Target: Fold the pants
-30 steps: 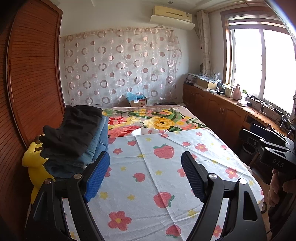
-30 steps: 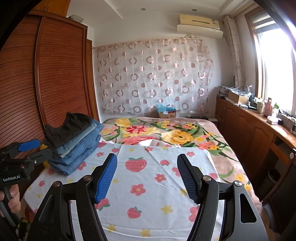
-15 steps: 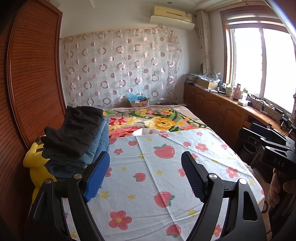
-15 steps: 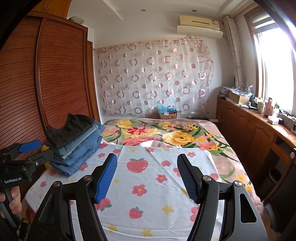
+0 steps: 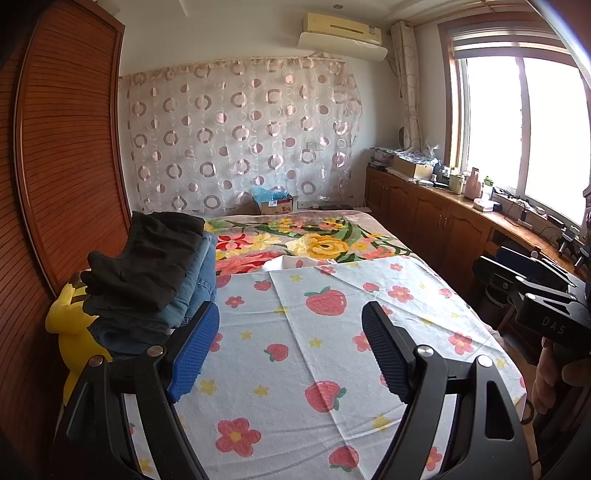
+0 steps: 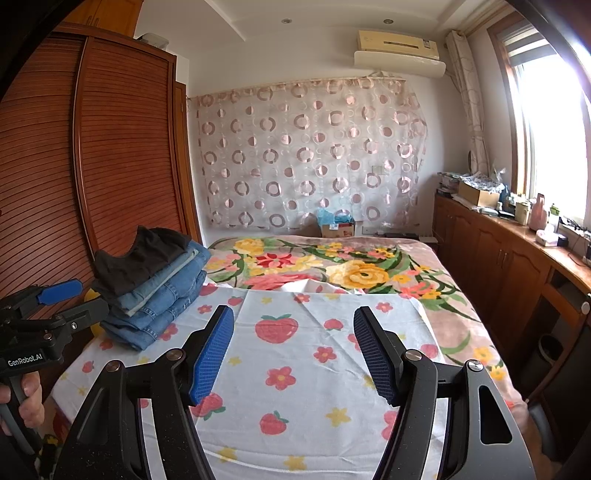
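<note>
- My left gripper hangs above the strawberry sheet, jaws spread wide, gripping nothing.
- My right gripper hovers over the same sheet, jaws apart and empty.
- The stack of folded pants sits at the sheet's far left corner, a yellow plush toy just beside it.

Strawberry-print sheet over floral blanket, yellow plush toy (half hidden), circle-patterned curtain, air conditioner
</note>
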